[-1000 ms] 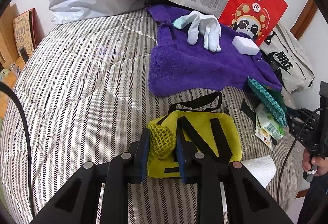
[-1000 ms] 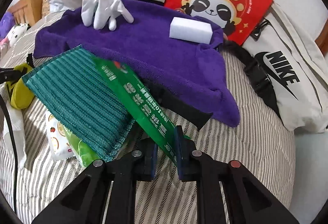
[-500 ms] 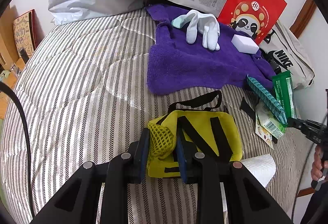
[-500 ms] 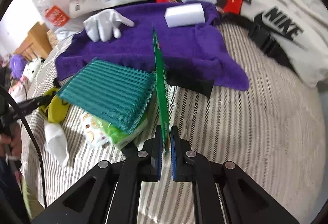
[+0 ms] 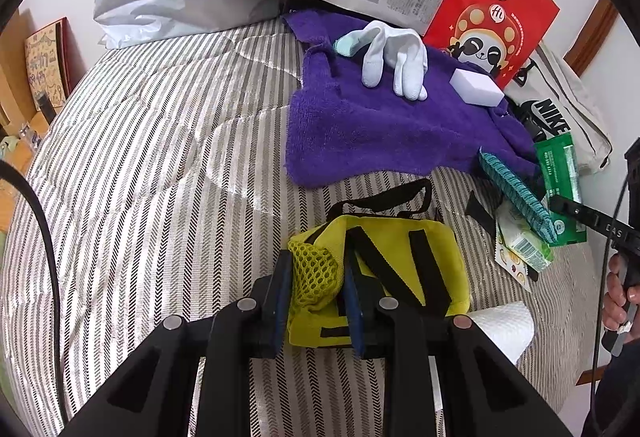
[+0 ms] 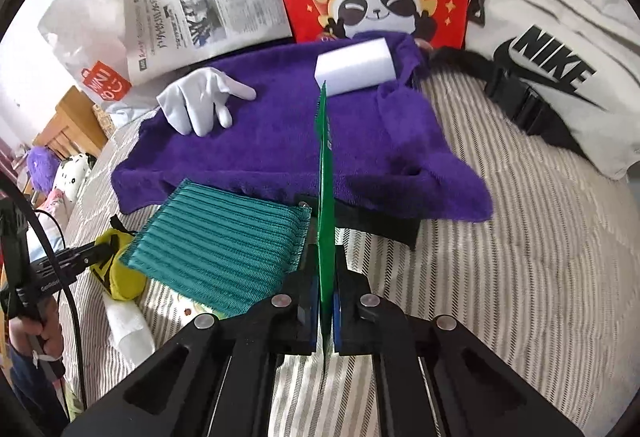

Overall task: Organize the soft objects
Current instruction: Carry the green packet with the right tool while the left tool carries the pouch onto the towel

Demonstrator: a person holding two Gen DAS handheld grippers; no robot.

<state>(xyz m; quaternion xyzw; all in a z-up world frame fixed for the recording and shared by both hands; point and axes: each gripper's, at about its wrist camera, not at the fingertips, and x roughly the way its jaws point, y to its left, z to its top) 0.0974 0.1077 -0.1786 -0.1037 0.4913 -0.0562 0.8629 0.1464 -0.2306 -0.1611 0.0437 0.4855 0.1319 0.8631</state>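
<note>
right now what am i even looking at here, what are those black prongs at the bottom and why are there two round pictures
A person holds a hand gripper in each hand; each has a fisheye camera looking along its black jaws, hence two round pictures. In the left view, the left gripper pinches the mesh corner of a yellow bag on the striped bed. In the right view, the right gripper has just closed on a flat green packet, held on edge. Also there: a purple towel carrying a white glove and white sponge, and a teal cloth.
</note>
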